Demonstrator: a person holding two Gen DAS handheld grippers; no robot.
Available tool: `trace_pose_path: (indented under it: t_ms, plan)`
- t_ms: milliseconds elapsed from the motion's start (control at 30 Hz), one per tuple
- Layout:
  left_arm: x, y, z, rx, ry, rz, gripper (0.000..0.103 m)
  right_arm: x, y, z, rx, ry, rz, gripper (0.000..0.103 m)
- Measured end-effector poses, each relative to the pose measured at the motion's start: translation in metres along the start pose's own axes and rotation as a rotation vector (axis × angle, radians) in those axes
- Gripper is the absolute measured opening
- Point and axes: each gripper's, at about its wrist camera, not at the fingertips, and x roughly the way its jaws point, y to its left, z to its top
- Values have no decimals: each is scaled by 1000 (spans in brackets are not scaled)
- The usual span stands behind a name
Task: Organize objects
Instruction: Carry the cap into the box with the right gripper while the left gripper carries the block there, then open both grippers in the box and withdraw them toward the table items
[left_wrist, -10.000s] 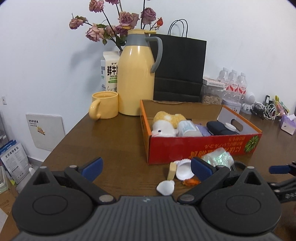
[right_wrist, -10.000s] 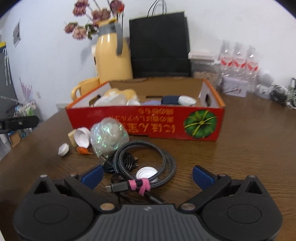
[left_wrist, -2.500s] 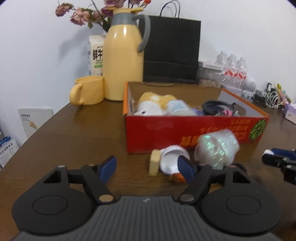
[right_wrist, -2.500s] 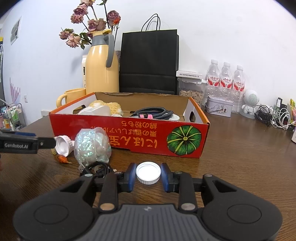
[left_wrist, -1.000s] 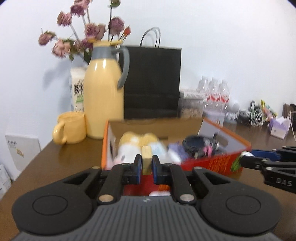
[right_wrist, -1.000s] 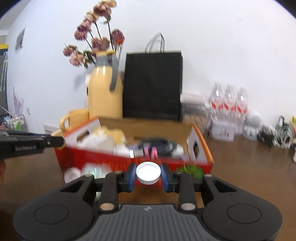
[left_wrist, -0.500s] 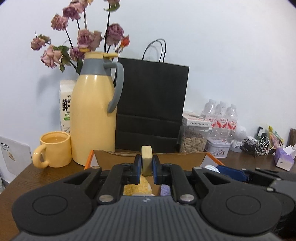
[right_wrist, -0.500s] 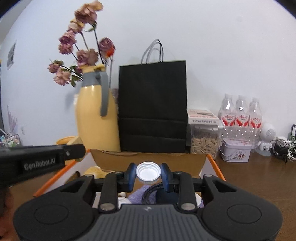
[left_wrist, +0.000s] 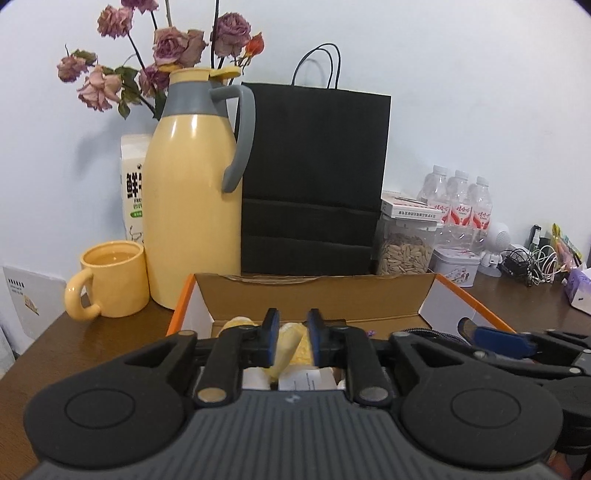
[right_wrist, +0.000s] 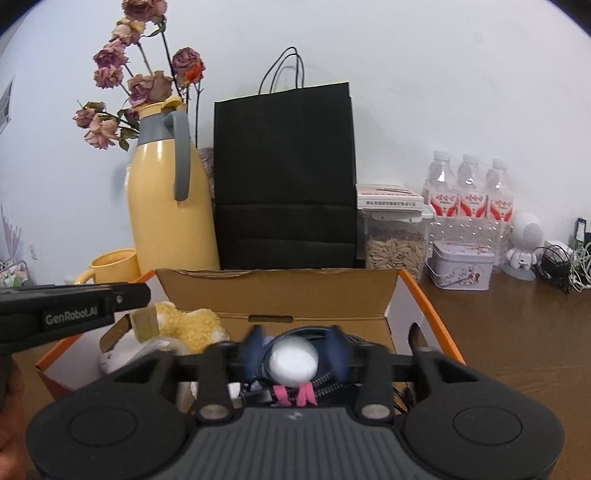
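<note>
From the left wrist view, my left gripper (left_wrist: 291, 338) sits over the near left part of the box (left_wrist: 424, 291). Its jaws stand parted, and the tan block (left_wrist: 286, 349) hangs tilted between them, not clearly pinched by either pad; I judge it is being let go, or has just slipped loose. Under it I see the yellow plush (left_wrist: 236, 323) and some white items. The right gripper (left_wrist: 495, 338) shows at the right edge, over the box's right side. Beyond the box stand the jug (left_wrist: 192, 192), mug (left_wrist: 110, 284) and black bag (left_wrist: 314, 177), all outside it.

From the right wrist view, my right gripper (right_wrist: 297, 352) is spread too, with the white cap (right_wrist: 293, 360) blurred in the gap and touching neither finger as far as I can tell; it looks to be dropping onto the coiled cable (right_wrist: 325, 384) in the near middle of the box. At left, the block shows beside the plush.

I judge the task well along: plush, cable and other bits lie in the box, and these two pieces are going in. The table in front of the box is hidden in both views, so I cannot tell what is left there.
</note>
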Motion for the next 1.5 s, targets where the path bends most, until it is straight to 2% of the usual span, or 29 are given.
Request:
trace_pose_path:
  t_ms: [33,67,100,133,167,200,267,667,1100,1500]
  plan:
    - [-1,0,-1,2,-8,6,44,-1,-1,-1,0,-2,-5,72]
    - [-2,-1,0,3,-16,16,58,-3,-1,-1,1,-6,-10,86]
    - [-3,-1,-1,7,-28,29,62,-5,-2,-2,3,-11,-13,92]
    - [-5,-2,-1,12,-36,40,77,-7,-3,-2,9,-17,-16,93]
    - [-6,-4,-2,14,-44,56,99,-8,-4,-2,17,-23,-21,93]
    - [-8,-5,-3,15,-62,77,103,-9,-5,-2,24,-27,-27,96]
    - [-11,-6,-5,18,-85,96,103,-11,-6,-3,35,-30,-31,103]
    - [-29,5,-2,-42,-102,88,103,-35,-6,-3,42,-65,-19,103]
    - [-72,13,-13,-27,-109,38,103,-73,-5,-23,2,-65,-6,103]
    - [-95,25,-49,27,-22,41,103,-97,4,-50,-18,-17,55,103]
